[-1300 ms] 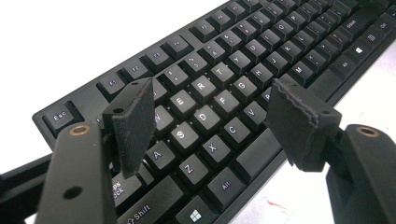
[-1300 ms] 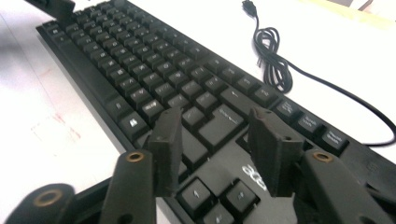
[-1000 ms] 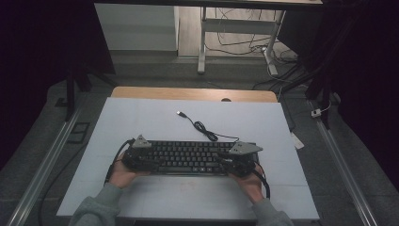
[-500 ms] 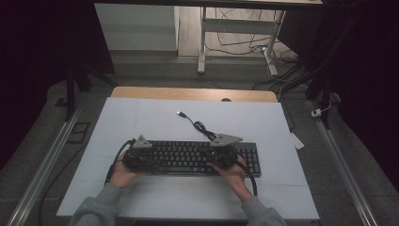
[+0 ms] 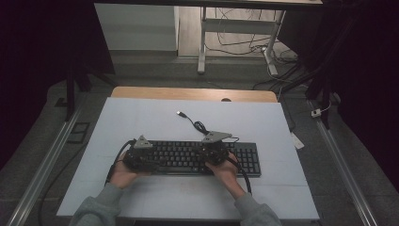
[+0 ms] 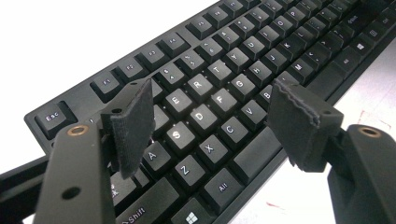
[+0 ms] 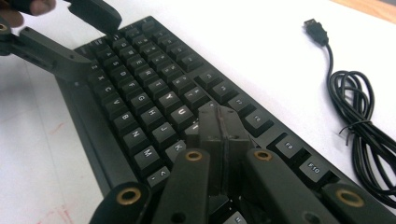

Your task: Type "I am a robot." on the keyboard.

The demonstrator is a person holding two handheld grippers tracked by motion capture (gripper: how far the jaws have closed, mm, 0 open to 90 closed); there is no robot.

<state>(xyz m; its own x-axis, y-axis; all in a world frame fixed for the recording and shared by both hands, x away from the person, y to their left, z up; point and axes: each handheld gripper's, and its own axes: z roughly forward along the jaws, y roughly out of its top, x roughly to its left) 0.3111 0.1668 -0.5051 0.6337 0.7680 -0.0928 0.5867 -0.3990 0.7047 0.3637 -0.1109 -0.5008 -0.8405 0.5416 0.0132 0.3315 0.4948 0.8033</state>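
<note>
Jaws of the left claw (image 6: 210, 112) are gaping wide above the keyboard (image 6: 219, 93), while the right claw (image 7: 223, 140) is pressing closed onto its middle keys.

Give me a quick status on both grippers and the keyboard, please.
Left hand-held gripper open over the keyboard, left end. Right hand-held gripper shut, tips on the keys mid-board. Cable coiled behind, clear.

You are holding your left gripper (image 5: 141, 157) over the keyboard's (image 5: 244, 157) left end and your right gripper (image 5: 214, 151) over its middle, the cable (image 5: 200, 126) lying behind it on the table (image 5: 141, 117).
</note>
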